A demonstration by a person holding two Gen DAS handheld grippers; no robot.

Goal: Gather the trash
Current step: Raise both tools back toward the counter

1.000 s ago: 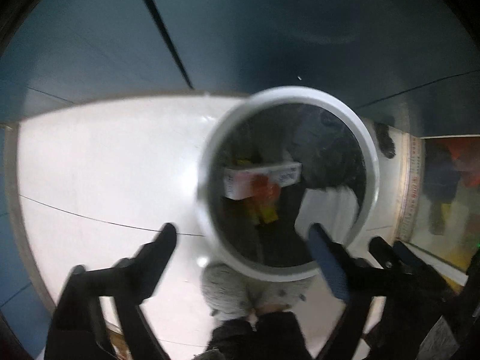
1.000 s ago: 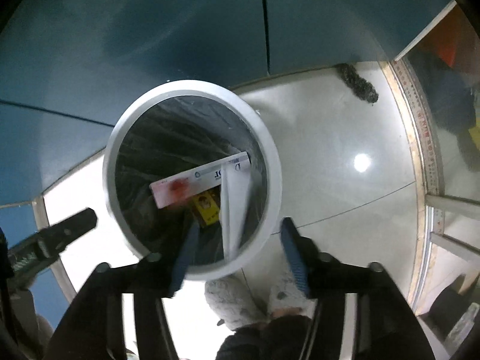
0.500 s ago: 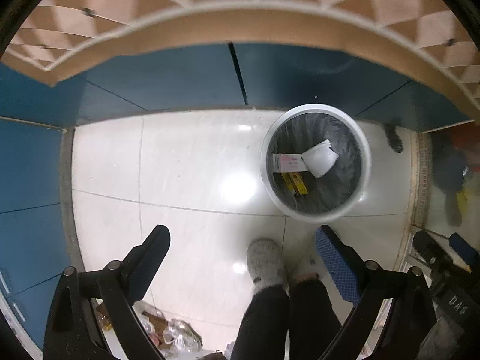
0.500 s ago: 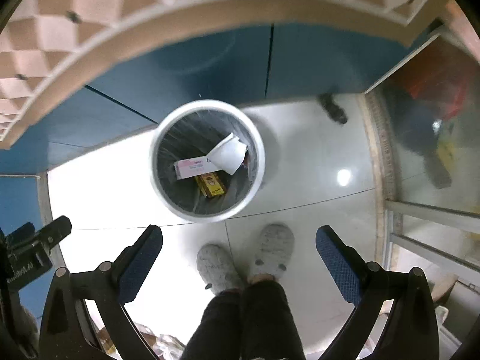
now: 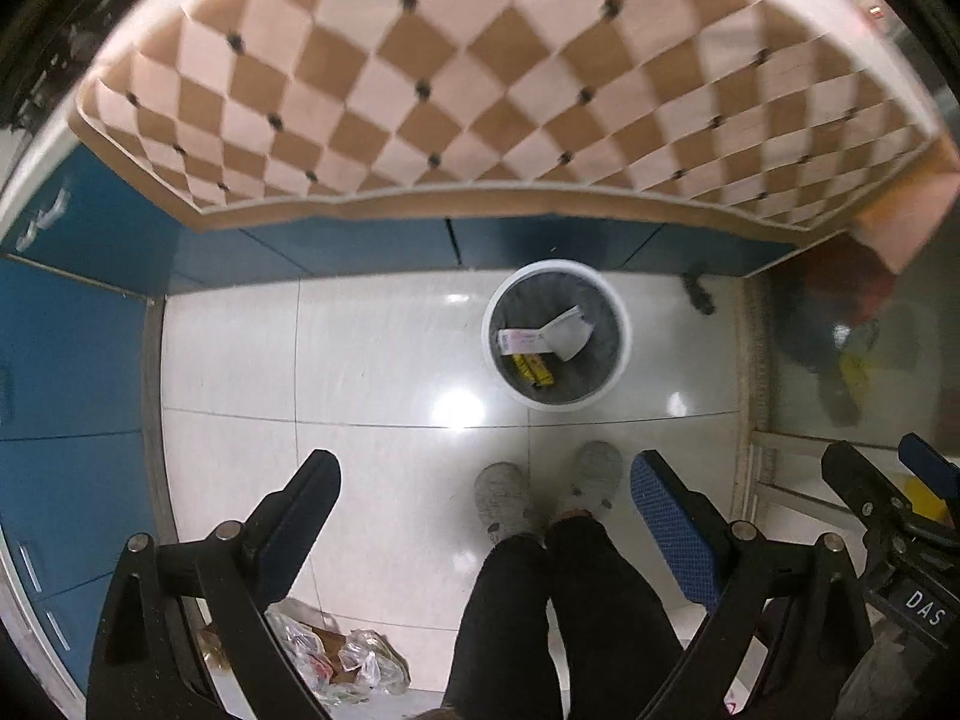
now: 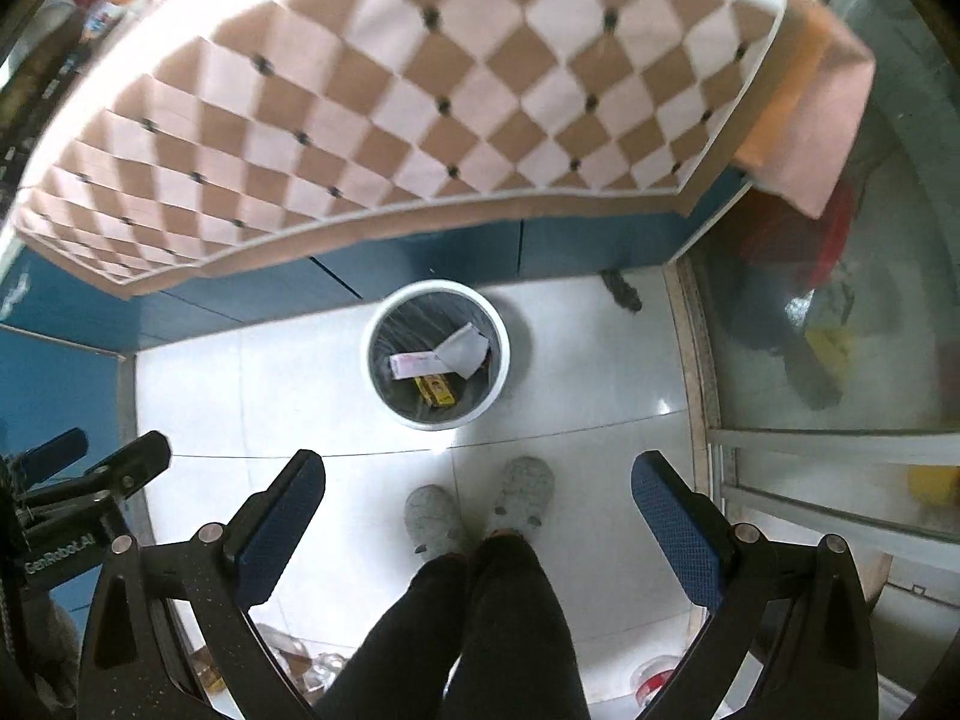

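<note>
1. Your left gripper [image 5: 483, 510] and right gripper [image 6: 480, 510] both hang spread wide and empty above the floor [image 5: 372, 360].
2. The trash bin [image 6: 436, 420] stands ahead of your feet, holding a white box [image 6: 417, 365], crumpled paper [image 6: 462, 349] and a yellow packet [image 6: 437, 390].
3. Loose wrappers [image 5: 336, 660] lie behind your left gripper; turning blind, you could tread on them.
4. Compared with half a second earlier, both cameras sit higher, and the checkered counter [image 5: 480, 90] fills more of each view.
</note>
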